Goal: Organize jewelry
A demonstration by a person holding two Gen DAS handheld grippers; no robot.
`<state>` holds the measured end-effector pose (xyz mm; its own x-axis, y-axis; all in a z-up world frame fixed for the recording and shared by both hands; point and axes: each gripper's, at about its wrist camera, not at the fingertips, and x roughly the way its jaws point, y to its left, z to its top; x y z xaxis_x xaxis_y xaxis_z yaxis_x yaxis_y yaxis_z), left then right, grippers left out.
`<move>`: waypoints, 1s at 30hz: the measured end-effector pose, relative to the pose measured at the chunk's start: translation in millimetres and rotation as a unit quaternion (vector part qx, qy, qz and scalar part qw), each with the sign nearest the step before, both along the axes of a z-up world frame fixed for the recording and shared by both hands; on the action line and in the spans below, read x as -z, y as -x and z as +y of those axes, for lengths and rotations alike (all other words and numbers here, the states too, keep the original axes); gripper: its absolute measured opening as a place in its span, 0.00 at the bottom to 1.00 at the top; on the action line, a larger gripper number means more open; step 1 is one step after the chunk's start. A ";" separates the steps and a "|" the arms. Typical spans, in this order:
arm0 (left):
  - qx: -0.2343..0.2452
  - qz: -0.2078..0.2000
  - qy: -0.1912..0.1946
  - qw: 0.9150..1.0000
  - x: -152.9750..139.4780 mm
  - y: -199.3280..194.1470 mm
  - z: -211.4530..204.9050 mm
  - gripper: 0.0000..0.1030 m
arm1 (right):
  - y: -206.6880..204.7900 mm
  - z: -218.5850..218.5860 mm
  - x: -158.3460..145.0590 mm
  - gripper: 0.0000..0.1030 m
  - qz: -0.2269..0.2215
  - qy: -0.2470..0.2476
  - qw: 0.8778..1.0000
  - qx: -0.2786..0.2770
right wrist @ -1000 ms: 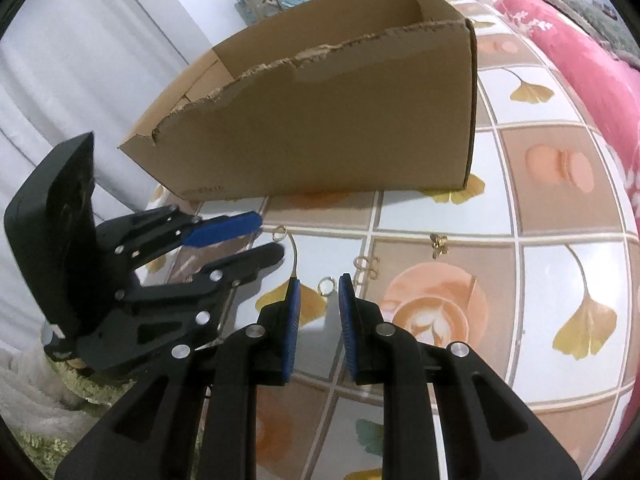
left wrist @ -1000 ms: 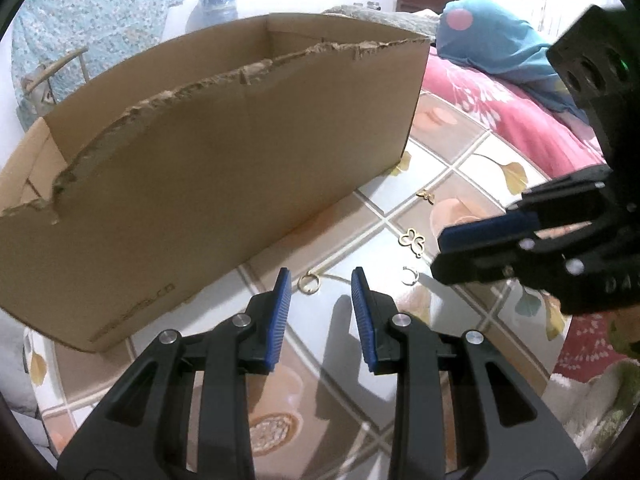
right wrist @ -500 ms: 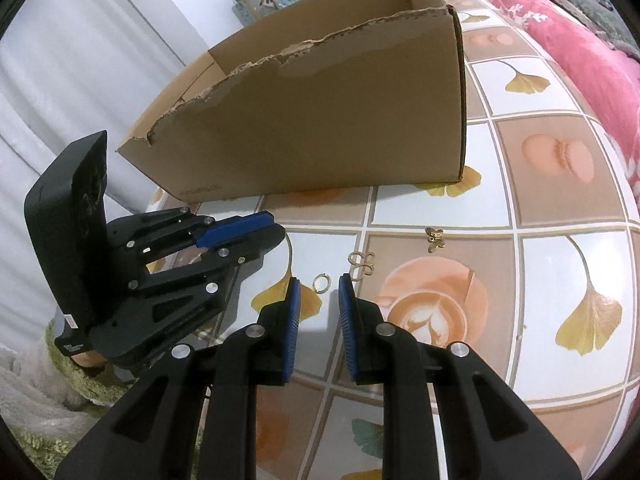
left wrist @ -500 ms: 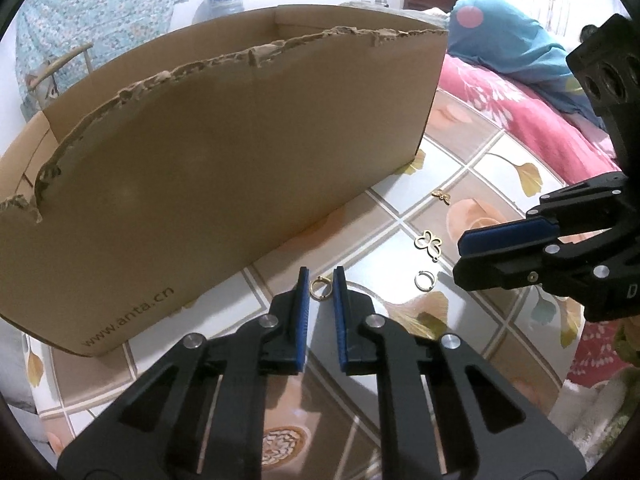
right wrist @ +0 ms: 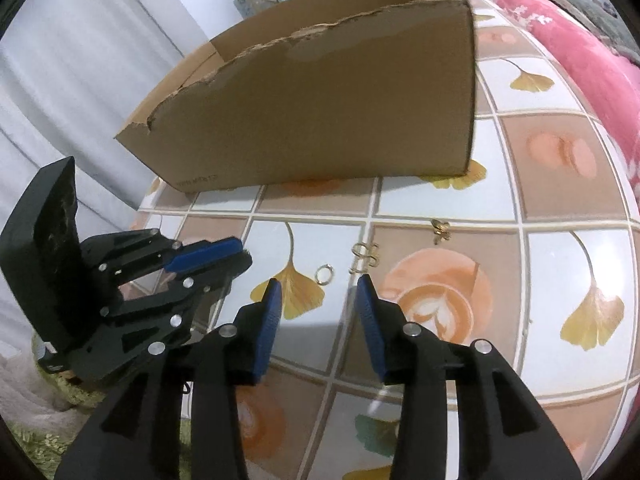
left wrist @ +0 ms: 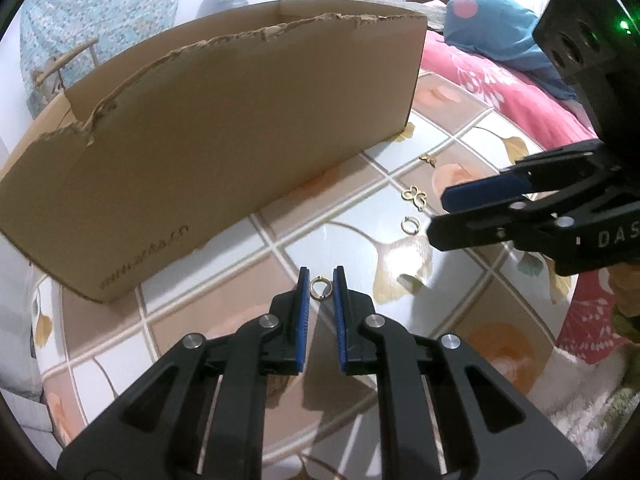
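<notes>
Cardboard fills most of what we see: a torn-edged cardboard box (left wrist: 224, 128) stands open-topped on the tiled tabletop (left wrist: 248, 320), walling off everything behind the jewelry. Four small gold pieces lie on the tiles in front of it. In our left wrist view, a small gold ring (left wrist: 321, 288) sits between the blue pads of our left gripper (left wrist: 320, 286), whose jaws have just been closing and now stand nearly together around it; we cannot tell whether the pads press it. Beyond it lie a second ring (left wrist: 410, 225), a clover-shaped charm (left wrist: 414, 196) and a small butterfly-like piece (left wrist: 429, 158), in a line running toward the box's right corner.

Our right gripper (right wrist: 318, 292) has just been opening, and its jaws are spread with nothing between them; the second ring lies on the tile just beyond its tips, the charm beside it. Each gripper crowds the other's view, and the right one's black body hides the tiles past the charm. A pink floral quilt (left wrist: 500, 84) and a blue cushion (left wrist: 492, 16) lie beyond the table's far edge.
</notes>
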<state>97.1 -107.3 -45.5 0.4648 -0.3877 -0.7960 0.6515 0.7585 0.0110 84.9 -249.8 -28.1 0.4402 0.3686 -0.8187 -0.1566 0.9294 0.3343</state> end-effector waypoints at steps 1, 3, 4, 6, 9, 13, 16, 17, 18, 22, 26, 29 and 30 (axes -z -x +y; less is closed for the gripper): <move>0.000 0.001 -0.001 1.000 0.0 0.7 0.9 0.10 | -1.3 3.5 1.2 0.38 -0.001 0.004 1.000 -0.004; -0.001 0.001 -0.001 1.000 -0.3 1.4 2.6 0.10 | -4.7 8.6 3.3 0.38 -0.001 0.011 1.000 -0.010; -0.002 0.001 -0.001 1.000 -0.5 1.4 2.8 0.10 | -5.6 10.5 4.3 0.38 -0.001 0.015 1.000 -0.012; -0.002 0.001 -0.001 1.000 -0.5 1.7 2.8 0.10 | -6.6 14.2 6.2 0.38 -0.004 0.025 1.000 -0.014; -0.003 0.001 0.002 1.000 -0.3 1.6 3.9 0.10 | -9.0 19.3 7.2 0.38 -0.011 0.037 0.999 -0.017; -0.003 0.002 0.004 1.000 0.0 1.9 3.3 0.10 | -11.4 27.2 8.6 0.37 -0.019 0.047 0.998 -0.022; -0.003 0.001 0.007 1.000 0.1 2.0 5.8 0.11 | -10.6 33.8 9.7 0.37 -0.024 0.061 0.997 -0.030; -0.003 0.001 0.007 1.000 0.1 2.0 6.4 0.11 | -10.5 37.2 10.0 0.37 -0.026 0.067 0.997 -0.034; -0.003 0.001 0.008 1.000 0.2 2.3 6.6 0.11 | -10.0 38.8 10.3 0.36 -0.028 0.073 0.996 -0.036; -0.003 0.001 0.009 1.000 0.0 2.6 7.4 0.10 | -8.6 42.9 11.5 0.30 -0.034 0.096 0.994 -0.039; -0.003 0.001 0.009 1.000 0.2 2.6 7.3 0.11 | -8.3 42.0 12.8 0.26 -0.037 0.099 0.994 -0.034; -0.003 0.001 0.009 1.000 0.3 2.7 7.5 0.11 | -5.5 40.8 12.6 0.22 -0.043 0.111 0.992 -0.035; -0.003 0.001 0.008 1.000 0.3 2.8 7.5 0.11 | -5.4 41.2 12.3 0.21 -0.045 0.114 0.992 -0.036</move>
<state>94.3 -99.7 -45.8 0.4661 -0.3981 -0.7901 0.6469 0.7625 -0.0026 90.3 -208.5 -40.4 0.4939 0.2118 -0.8433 -0.2452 0.9645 0.0986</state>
